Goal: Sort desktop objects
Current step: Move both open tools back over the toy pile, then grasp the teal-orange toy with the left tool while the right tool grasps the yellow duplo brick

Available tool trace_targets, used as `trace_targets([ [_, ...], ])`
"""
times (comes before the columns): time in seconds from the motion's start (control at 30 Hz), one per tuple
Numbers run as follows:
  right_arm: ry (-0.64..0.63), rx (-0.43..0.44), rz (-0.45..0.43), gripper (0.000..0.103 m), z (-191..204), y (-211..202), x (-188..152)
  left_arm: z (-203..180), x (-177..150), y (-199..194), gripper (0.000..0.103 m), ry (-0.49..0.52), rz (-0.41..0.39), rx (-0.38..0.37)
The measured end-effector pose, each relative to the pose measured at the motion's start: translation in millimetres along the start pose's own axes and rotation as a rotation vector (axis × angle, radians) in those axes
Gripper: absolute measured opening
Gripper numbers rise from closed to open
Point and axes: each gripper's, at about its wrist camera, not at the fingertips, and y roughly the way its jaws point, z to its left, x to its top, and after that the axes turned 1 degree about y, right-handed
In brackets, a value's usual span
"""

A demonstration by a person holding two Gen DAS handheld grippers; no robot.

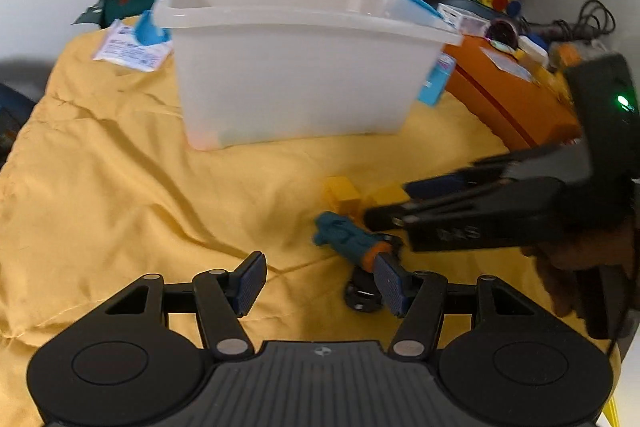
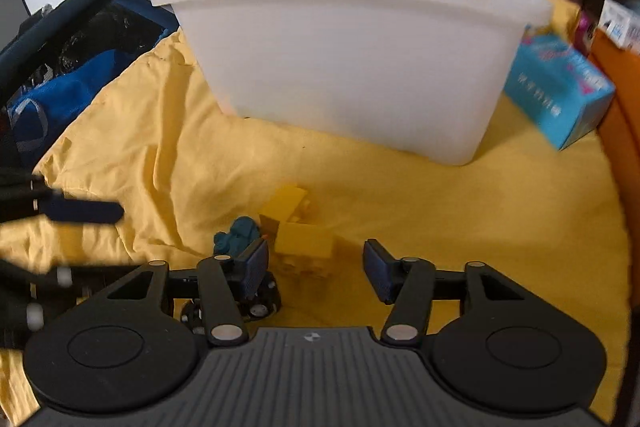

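A teal toy figure (image 1: 342, 235) with an orange end lies on the yellow cloth (image 1: 120, 187), touching yellow building blocks (image 2: 298, 227) and a small black wheeled piece (image 1: 362, 297), in front of the white plastic bin (image 1: 300, 67). The left gripper (image 1: 320, 285) is spread wide, holding nothing. The right gripper (image 2: 316, 269) gapes over the blocks. A blue tissue box (image 2: 560, 95) leans beside the bin.

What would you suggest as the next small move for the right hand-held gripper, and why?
Probably ease the right hand-held gripper forward and down, then close on the yellow block. Its jaws stand open and empty, the block lies on the yellow cloth just ahead between them, and the white bin waits beyond.
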Motion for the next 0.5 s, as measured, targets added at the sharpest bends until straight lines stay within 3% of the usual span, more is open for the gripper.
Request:
trace_targets([
  [0.03, -0.005, 0.006, -0.001, 0.039, 1.0, 1.6, -0.6, -2.3, 1.7, 1.9, 0.063, 0.001, 0.002, -0.005],
  [0.07, -0.012, 0.007, -0.004, 0.036, 0.6, 2.2, 0.2, -3.8, 4.1, 4.7, 0.063, -0.005, 0.004, -0.015],
  [0.37, -0.018, -0.047, -0.099, 0.036, -27.2, -41.8, -7.7, -14.4, 11.2, 57.2, 0.061, -0.086, 0.083, -0.046],
  [0.47, -0.002, -0.061, -0.107, 0.036, -37.5, -54.1, -15.2, -15.3, 13.8, 61.5, 0.031, -0.069, 0.064, -0.066],
  [0.5, 0.006, -0.063, -0.111, 0.036, -40.0, -57.3, -17.6, -16.9, 14.3, 60.6, 0.030, -0.043, 0.058, -0.062],
])
